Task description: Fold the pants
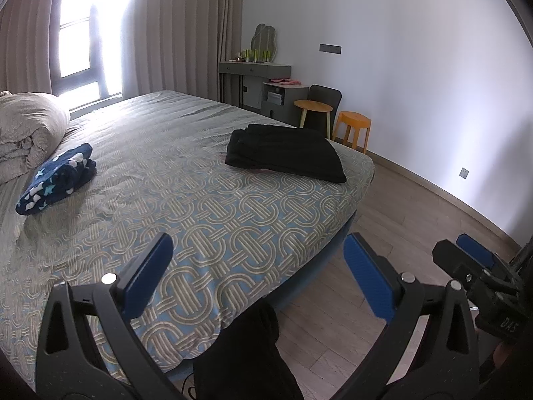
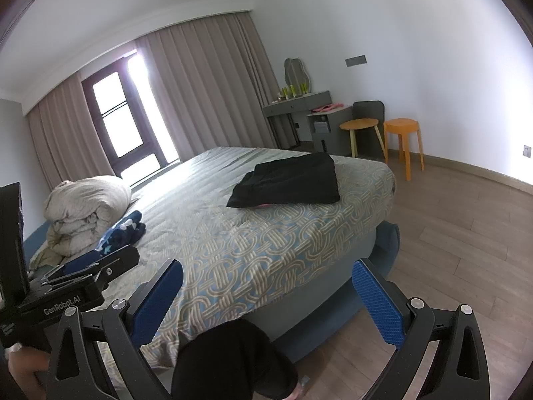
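Black pants lie folded in a flat stack near the far right corner of the bed. They also show in the right wrist view. My left gripper is open and empty, held above the bed's near edge, far from the pants. My right gripper is open and empty, also over the near edge. Each gripper shows at the edge of the other's view: the right one and the left one.
A folded navy star-print garment and a bundled beige duvet lie at the bed's left. Two stools, a chair and a grey dresser stand by the far wall. Wood floor runs right of the bed.
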`<action>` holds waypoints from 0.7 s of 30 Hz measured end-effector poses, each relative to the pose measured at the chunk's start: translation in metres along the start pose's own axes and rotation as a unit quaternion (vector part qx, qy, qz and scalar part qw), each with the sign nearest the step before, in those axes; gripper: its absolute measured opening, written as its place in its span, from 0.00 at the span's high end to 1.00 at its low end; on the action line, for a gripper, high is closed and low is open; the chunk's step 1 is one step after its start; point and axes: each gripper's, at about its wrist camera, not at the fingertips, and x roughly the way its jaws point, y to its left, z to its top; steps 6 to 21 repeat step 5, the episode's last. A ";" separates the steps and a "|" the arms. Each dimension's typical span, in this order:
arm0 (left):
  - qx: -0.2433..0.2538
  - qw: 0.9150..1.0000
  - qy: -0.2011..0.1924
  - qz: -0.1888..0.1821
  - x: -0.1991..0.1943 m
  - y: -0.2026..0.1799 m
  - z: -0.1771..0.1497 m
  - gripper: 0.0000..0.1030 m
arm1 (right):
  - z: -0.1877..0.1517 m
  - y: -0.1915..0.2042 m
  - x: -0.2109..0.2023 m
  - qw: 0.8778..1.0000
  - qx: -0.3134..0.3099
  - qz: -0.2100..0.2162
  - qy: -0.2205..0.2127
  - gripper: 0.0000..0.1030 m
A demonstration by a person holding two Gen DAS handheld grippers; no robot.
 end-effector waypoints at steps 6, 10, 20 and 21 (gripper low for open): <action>0.006 1.000 0.004 0.012 0.001 -0.001 0.000 0.01 | -0.001 0.000 0.000 1.000 0.004 0.002 0.000 0.00; 0.006 1.000 0.004 0.012 0.001 -0.001 0.000 0.01 | -0.001 0.000 0.000 1.000 0.004 0.002 0.000 0.00; 0.006 1.000 0.004 0.012 0.001 -0.001 0.000 0.01 | -0.001 0.000 0.000 1.000 0.004 0.002 0.000 0.00; 0.006 1.000 0.004 0.012 0.001 -0.001 0.000 0.01 | -0.001 0.000 0.000 1.000 0.004 0.002 0.000 0.00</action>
